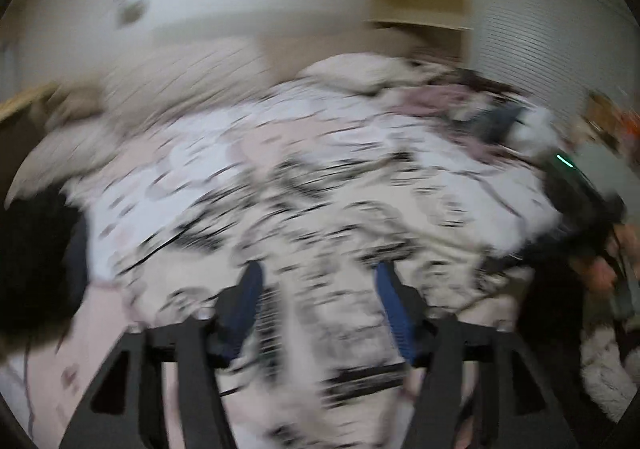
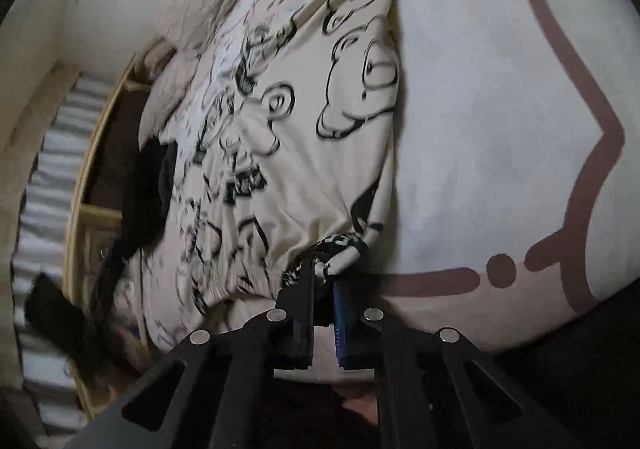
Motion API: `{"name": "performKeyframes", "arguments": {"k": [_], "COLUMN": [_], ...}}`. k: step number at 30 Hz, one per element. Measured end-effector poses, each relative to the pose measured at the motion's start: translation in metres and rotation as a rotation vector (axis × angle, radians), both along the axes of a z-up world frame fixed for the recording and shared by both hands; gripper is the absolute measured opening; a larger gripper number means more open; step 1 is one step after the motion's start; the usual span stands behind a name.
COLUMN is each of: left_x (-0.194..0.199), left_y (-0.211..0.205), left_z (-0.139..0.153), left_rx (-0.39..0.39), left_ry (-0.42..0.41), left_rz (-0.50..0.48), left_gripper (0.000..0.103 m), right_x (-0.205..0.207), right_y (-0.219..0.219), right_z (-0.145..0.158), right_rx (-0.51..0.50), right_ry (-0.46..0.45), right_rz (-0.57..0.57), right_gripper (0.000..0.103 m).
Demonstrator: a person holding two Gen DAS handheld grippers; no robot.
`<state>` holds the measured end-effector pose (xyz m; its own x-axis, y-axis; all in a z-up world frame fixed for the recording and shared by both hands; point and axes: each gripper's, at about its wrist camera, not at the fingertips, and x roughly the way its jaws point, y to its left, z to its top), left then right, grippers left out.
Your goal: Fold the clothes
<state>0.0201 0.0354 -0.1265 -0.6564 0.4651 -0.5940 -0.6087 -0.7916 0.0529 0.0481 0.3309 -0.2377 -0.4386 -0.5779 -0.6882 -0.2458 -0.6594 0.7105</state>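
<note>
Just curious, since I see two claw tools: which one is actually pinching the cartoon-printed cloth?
The right gripper: its blue-padded jaws are shut on a bunched corner of the cream cartoon-printed garment. The left gripper stands open over it, gripping nothing.

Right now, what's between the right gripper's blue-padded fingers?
A bunched corner of the cream shirt with black cartoon print sits pinched in the right gripper, on the white bed cover with brown lines. The right wrist view shows it.
</note>
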Motion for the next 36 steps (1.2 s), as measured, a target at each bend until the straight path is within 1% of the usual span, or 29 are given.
{"name": "performKeyframes", "arguments": {"k": [3, 5, 6, 9, 11, 13, 15, 16, 17, 18, 19, 20, 21, 22, 23, 24, 25, 26, 27, 29, 30, 31, 32, 33, 34, 35, 36], "left_x": [0.019, 0.029, 0.032, 0.040, 0.045, 0.048, 0.046, 0.044, 0.041, 0.036, 0.031, 0.023, 0.017, 0.011, 0.006, 0.003, 0.001, 0.000, -0.001, -0.003, -0.003, -0.003, -0.006, -0.005, -0.003, -0.001, 0.001], "left_y": [0.046, 0.073, 0.082, 0.111, 0.125, 0.139, 0.151, 0.156, 0.160, 0.164, 0.167, 0.167, 0.166, 0.164, 0.163, 0.161, 0.159, 0.156, 0.152, 0.146, 0.143, 0.140, 0.138, 0.139, 0.141, 0.142, 0.144], "left_z": [-0.012, -0.022, -0.024, -0.030, -0.032, -0.035, -0.039, -0.040, -0.042, -0.043, -0.044, -0.043, -0.042, -0.040, -0.038, -0.036, -0.034, -0.030, -0.026, -0.018, -0.016, -0.014, -0.012, -0.014, -0.017, -0.019, -0.024], "left_rx": [-0.084, -0.135, -0.149, -0.219, -0.255, -0.289, -0.314, -0.322, -0.329, -0.337, -0.344, -0.327, -0.310, -0.291, -0.271, -0.255, -0.239, -0.216, -0.191, -0.148, -0.132, -0.116, -0.106, -0.105, -0.105, -0.105, -0.108], "left_ry": [0.072, 0.118, 0.144, 0.237, 0.285, 0.316, 0.327, 0.326, 0.322, 0.305, 0.286, 0.251, 0.223, 0.201, 0.180, 0.166, 0.151, 0.136, 0.122, 0.097, 0.086, 0.075, 0.058, 0.043, 0.027, 0.012, -0.009], "left_rz": [-0.132, -0.185, -0.195, -0.219, -0.241, -0.256, -0.257, -0.254, -0.251, -0.240, -0.228, -0.217, -0.211, -0.203, -0.194, -0.183, -0.176, -0.173, -0.171, -0.168, -0.167, -0.166, -0.166, -0.169, -0.173, -0.177, -0.183], "left_gripper": [0.071, 0.071, 0.071, 0.071, 0.071, 0.071, 0.071, 0.068, 0.061, 0.033, 0.019, 0.013, 0.009, 0.009, 0.009, 0.009, 0.009, 0.009, 0.009, 0.009, 0.009, 0.009, 0.009, 0.009, 0.009, 0.009, 0.009], "right_x": [-0.001, -0.003, -0.005, -0.011, -0.011, -0.012, -0.014, -0.015, -0.016, -0.017, -0.018, -0.018, -0.017, -0.015, -0.015, -0.014, -0.017, -0.020, -0.024, -0.044, -0.054, -0.073, -0.091, -0.105, -0.127, -0.147, -0.170], "right_y": [0.006, 0.010, 0.012, 0.010, 0.011, 0.014, 0.015, 0.013, 0.012, 0.011, 0.009, 0.009, 0.009, 0.009, 0.011, 0.013, 0.020, 0.027, 0.037, 0.065, 0.076, 0.088, 0.093, 0.093, 0.089, 0.083, 0.076], "right_z": [0.012, 0.021, 0.025, 0.034, 0.036, 0.036, 0.037, 0.039, 0.040, 0.042, 0.043, 0.047, 0.051, 0.055, 0.058, 0.061, 0.064, 0.067, 0.068, 0.069, 0.068, 0.069, 0.072, 0.076, 0.079, 0.080, 0.078], "right_rx": [-0.088, -0.142, -0.169, -0.199, -0.239, -0.276, -0.304, -0.304, -0.305, -0.305, -0.305, -0.255, -0.207, -0.159, -0.142, -0.127, -0.106, -0.085, -0.066, 0.018, 0.069, 0.176, 0.291, 0.386, 0.513, 0.586, 0.613], "right_ry": [-0.006, -0.011, -0.013, -0.023, -0.034, -0.038, -0.041, -0.037, -0.033, -0.028, -0.024, -0.016, 0.005, 0.026, 0.045, 0.063, 0.079, 0.096, 0.111, 0.152, 0.158, 0.172, 0.204, 0.233, 0.262, 0.274, 0.271], "right_rz": [-0.030, -0.032, -0.033, -0.012, -0.015, -0.014, -0.010, -0.002, 0.007, 0.015, 0.023, 0.026, 0.034, 0.042, 0.049, 0.056, 0.046, 0.035, 0.005, -0.068, -0.097, -0.128, -0.126, -0.111, -0.058, 0.012, 0.092], "right_gripper": [0.009, 0.009, 0.009, 0.009, 0.009, 0.009, 0.009, 0.009, 0.009, 0.009, 0.009, 0.009, 0.009, 0.009, 0.010, 0.014, 0.035, 0.072, 0.081, 0.082, 0.082, 0.079, 0.070, 0.067, 0.062, 0.056, 0.050]}}
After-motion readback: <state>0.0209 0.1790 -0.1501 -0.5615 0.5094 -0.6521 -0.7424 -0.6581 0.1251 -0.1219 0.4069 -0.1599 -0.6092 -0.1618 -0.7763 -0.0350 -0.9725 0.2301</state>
